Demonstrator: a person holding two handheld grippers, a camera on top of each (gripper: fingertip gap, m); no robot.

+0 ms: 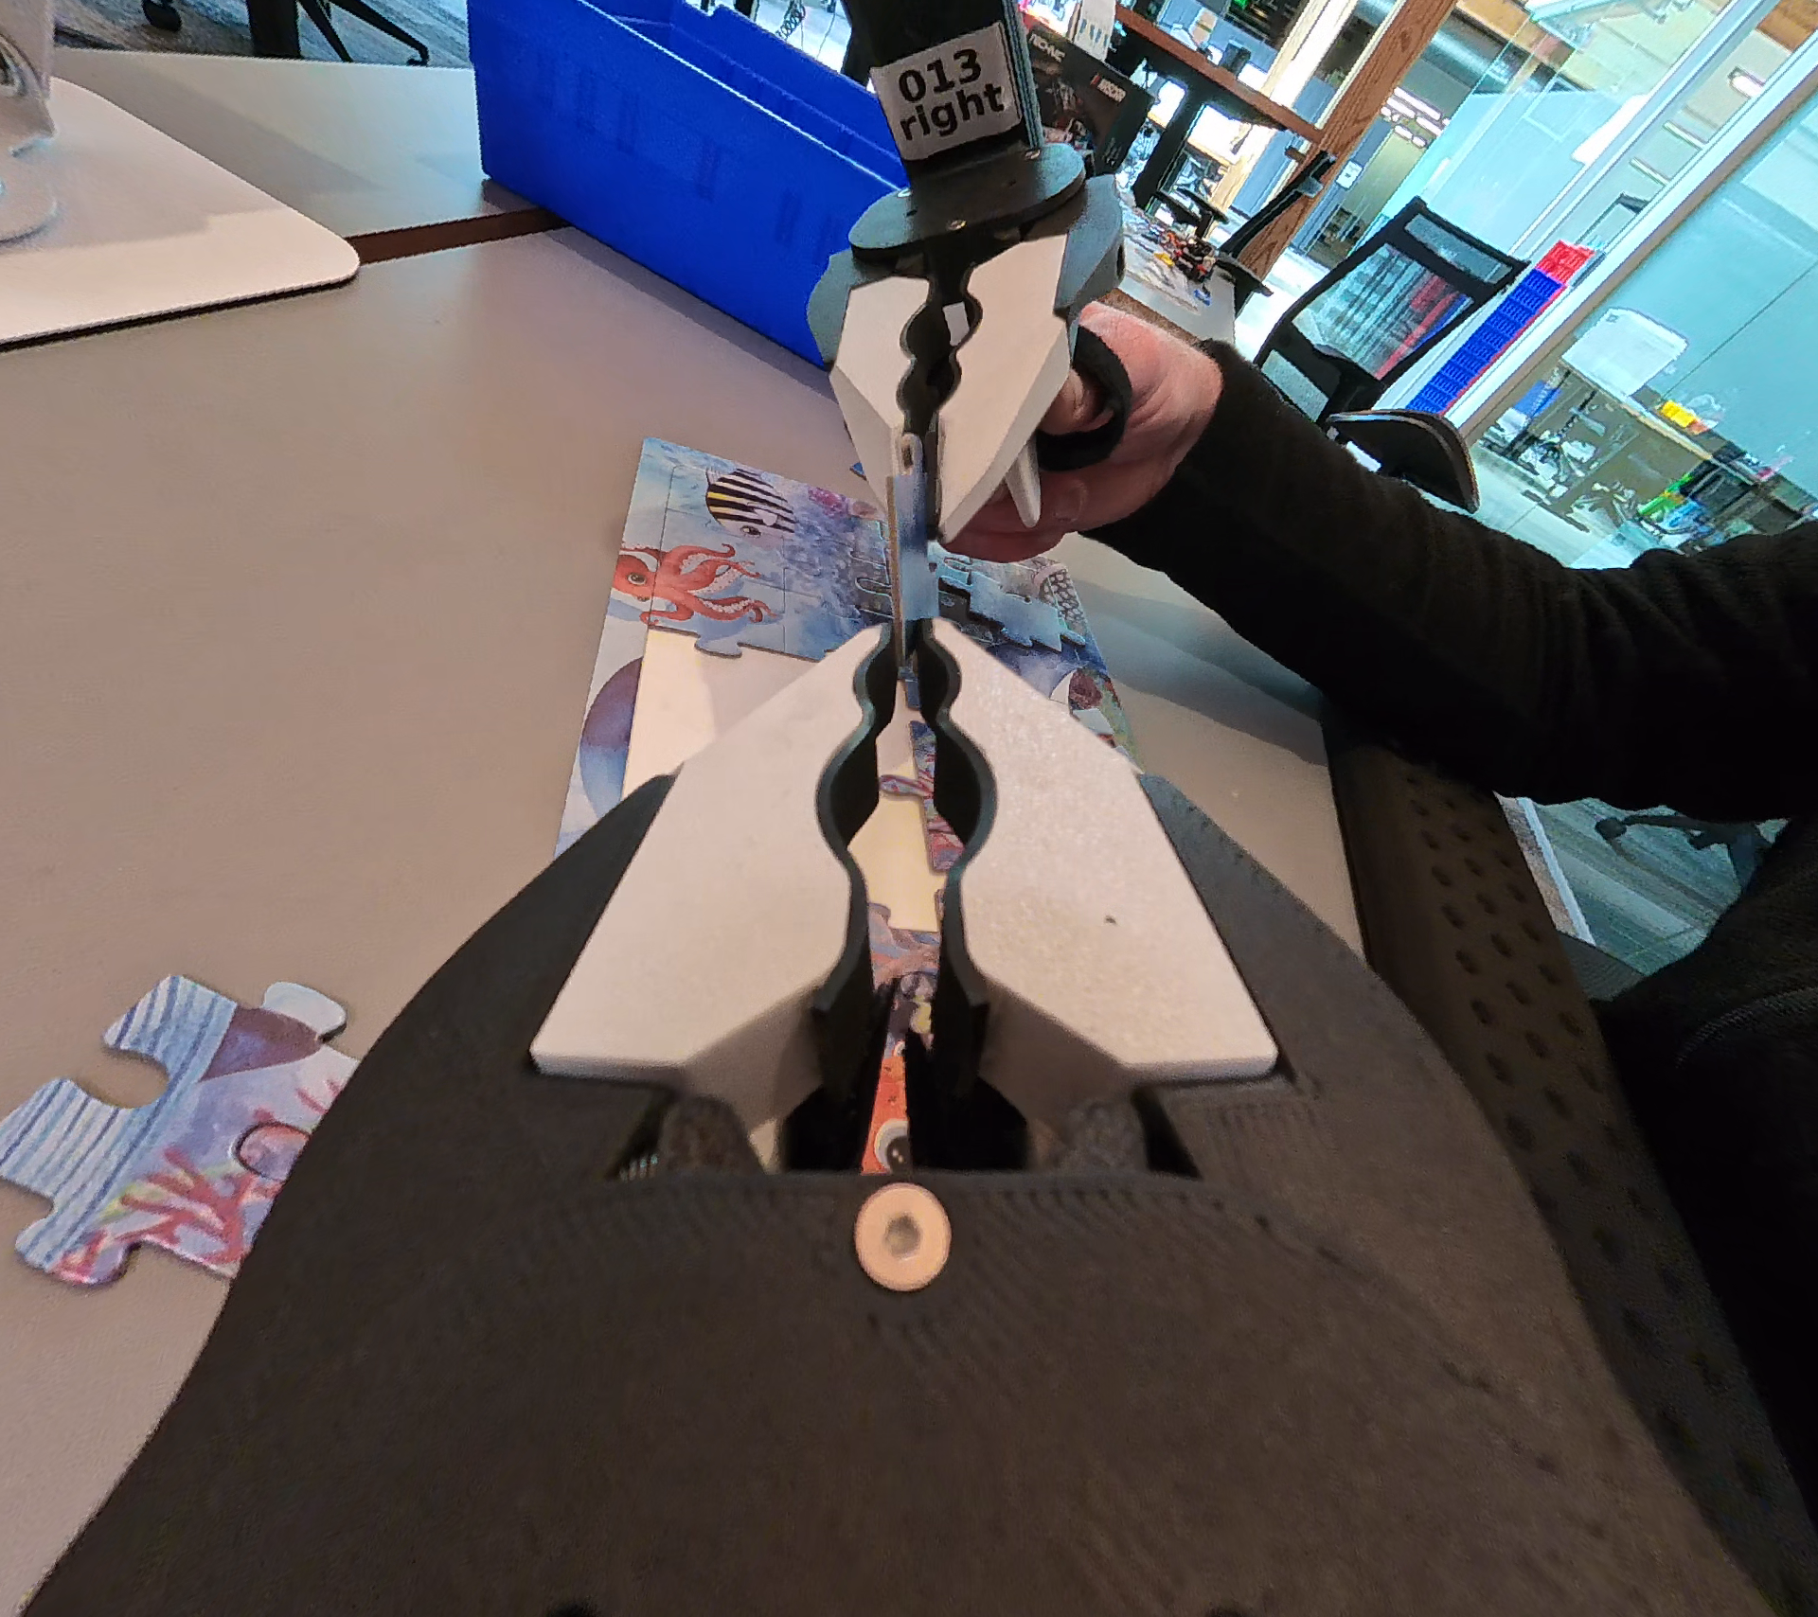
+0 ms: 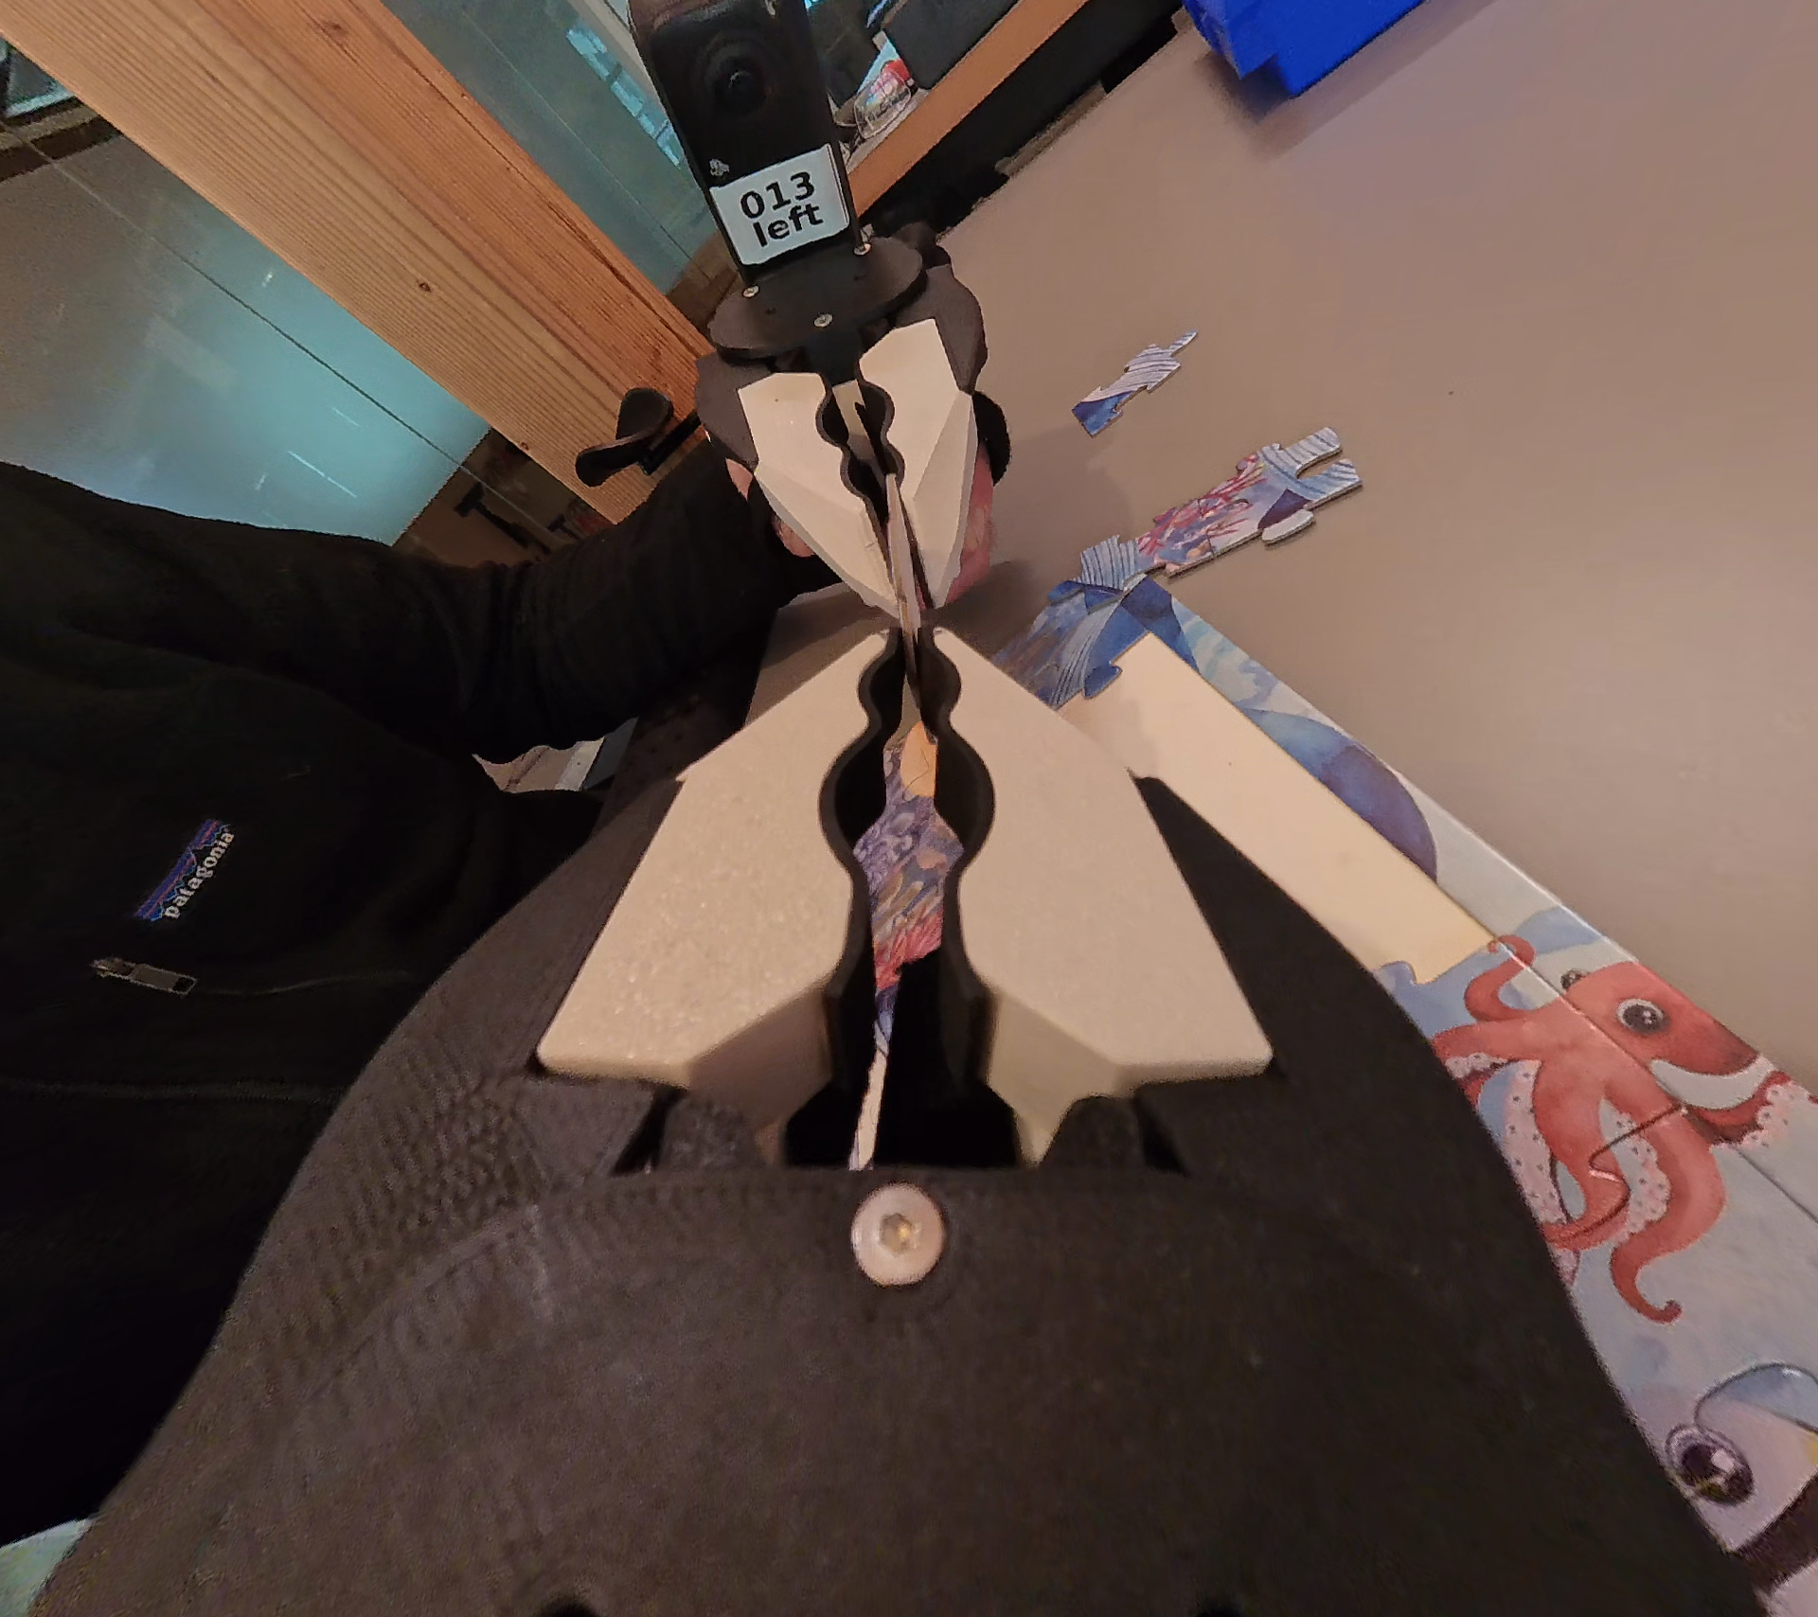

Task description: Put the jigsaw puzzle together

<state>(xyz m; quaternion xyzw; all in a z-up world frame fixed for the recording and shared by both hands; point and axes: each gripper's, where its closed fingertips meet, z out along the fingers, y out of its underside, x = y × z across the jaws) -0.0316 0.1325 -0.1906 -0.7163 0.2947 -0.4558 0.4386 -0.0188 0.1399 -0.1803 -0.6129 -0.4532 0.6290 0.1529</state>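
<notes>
Both tools meet tip to tip above the grey surface (image 1: 295, 685), and a single jigsaw piece (image 1: 907, 557) stands on edge between them, held in the air over the partly built puzzle (image 1: 708, 576). The left tool (image 1: 903, 655) has its white fingers (image 1: 748, 832) drawn together on the near edge of that piece, and the right tool (image 1: 920, 488) is likewise closed on its far edge, so the piece is pinched from both ends at once. This looks like a hand-over or a re-grip, and the way to do it well is probably to let only one tool loosen while the other keeps a firm pinch, otherwise the thin card may twist or drop. The tool that keeps it would do best to hold near the middle of an edge, leaving the tabs free. The piece must then be turned flat, picture side up, and lowered beside the octopus (image 2: 1613, 1107) section or into the bare white area of the puzzle tray (image 2: 1249, 783), wherever its outline matches. Two joined loose pieces (image 2: 1249, 503) and another single piece (image 2: 1131, 380) lie apart on the surface, waiting their turn, and a blue bin (image 1: 639, 124) stands farther back.
</notes>
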